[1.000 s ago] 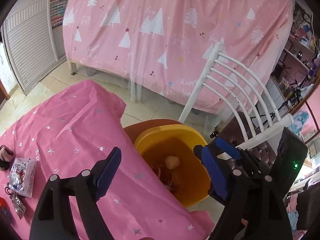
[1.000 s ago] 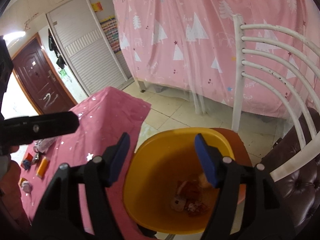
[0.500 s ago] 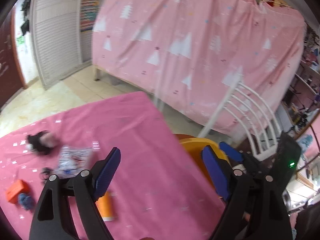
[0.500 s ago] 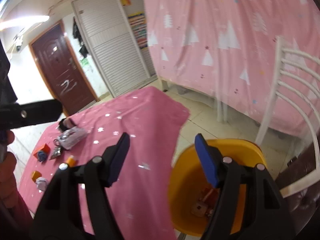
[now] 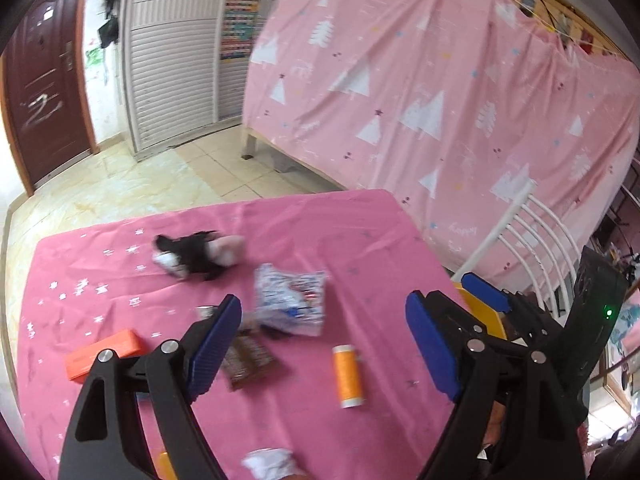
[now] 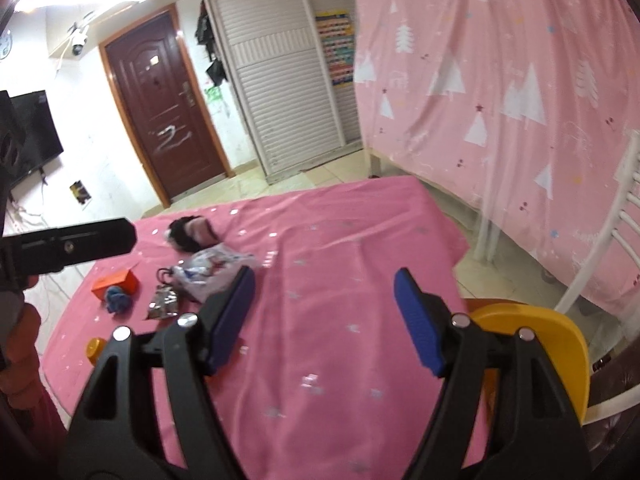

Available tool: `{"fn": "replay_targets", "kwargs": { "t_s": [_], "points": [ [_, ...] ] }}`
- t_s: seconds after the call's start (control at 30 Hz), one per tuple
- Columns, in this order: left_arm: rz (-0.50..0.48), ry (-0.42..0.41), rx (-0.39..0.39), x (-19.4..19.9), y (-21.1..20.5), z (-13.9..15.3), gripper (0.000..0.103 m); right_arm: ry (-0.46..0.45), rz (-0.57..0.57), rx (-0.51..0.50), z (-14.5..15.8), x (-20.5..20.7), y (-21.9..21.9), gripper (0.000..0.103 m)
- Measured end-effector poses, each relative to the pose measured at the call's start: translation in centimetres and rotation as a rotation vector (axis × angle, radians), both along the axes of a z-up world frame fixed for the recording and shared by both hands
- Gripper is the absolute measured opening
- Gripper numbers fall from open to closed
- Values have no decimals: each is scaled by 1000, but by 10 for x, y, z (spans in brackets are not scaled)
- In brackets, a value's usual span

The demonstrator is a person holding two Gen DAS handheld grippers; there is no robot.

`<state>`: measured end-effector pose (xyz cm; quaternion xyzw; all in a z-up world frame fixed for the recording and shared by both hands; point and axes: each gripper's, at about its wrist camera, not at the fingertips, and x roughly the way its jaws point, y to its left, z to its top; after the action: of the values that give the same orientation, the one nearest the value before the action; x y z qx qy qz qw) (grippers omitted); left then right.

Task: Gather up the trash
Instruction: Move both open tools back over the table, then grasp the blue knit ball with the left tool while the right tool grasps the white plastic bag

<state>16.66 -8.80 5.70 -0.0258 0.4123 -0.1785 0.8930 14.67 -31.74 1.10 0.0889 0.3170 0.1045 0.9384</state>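
Both tools [image 5: 324, 344] [image 6: 324, 316] swung from yellow basin [image 6: 560, 332] to littered table [image 6: 340, 240].

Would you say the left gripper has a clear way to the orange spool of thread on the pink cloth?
Probably yes. The left gripper is open and empty, and the orange spool lies alone on the pink cloth just ahead, nothing over it.

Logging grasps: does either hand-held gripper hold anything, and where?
Nothing is held. The left hand-held gripper is open and empty; the right hand-held gripper is empty, jaws opening.
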Motion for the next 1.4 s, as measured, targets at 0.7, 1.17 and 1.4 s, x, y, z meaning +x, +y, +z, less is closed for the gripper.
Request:
{"fn": "replay_targets", "kwargs": {
  "t_s": [0.7,1.17,1.4],
  "points": [
    [90,77,26,-11,118,-52,78,73,190,-77,-8,38,105,70],
    [51,152,-6,-1,124,-83,72,123,207,-107,-24,60,119,84],
    [40,174,0,6,119,-91,36,145,213,-93,-27,64,117,62]
  ]
}}
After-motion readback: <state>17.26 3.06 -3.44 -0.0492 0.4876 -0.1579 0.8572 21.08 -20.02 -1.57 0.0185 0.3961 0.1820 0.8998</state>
